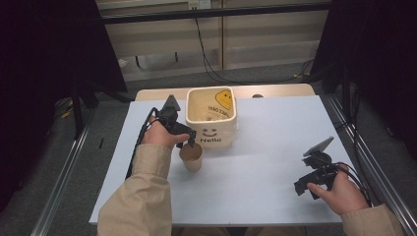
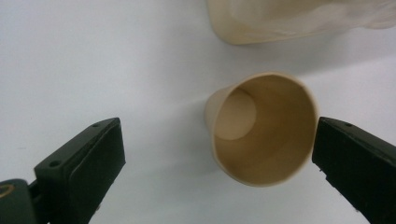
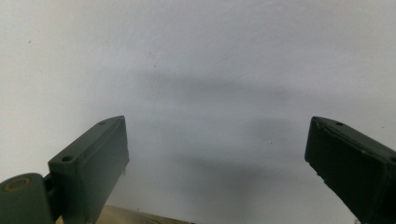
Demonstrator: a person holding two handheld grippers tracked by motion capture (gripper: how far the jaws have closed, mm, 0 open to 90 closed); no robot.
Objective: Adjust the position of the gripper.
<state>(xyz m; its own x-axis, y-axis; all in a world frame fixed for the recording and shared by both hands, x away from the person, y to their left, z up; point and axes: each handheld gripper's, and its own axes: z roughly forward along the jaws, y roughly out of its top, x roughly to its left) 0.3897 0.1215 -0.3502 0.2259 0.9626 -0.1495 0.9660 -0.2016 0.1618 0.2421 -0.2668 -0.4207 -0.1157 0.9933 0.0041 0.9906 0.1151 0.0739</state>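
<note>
A white bench stands on grey floor; black curtains flank it, cables trailing behind.

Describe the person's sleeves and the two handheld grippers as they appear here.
Both forearms wear beige sleeves. Each hand holds a black two-jaw gripper: the left gripper and right gripper each carry a grey three-cornered plate and trail a black cable. Jaws are flat black blocks with small screw holes.

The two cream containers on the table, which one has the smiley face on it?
The square tub, farther back: its front shows a smile and "Hello". The paper cup before it is plain, round, and sits under the left gripper.
</note>
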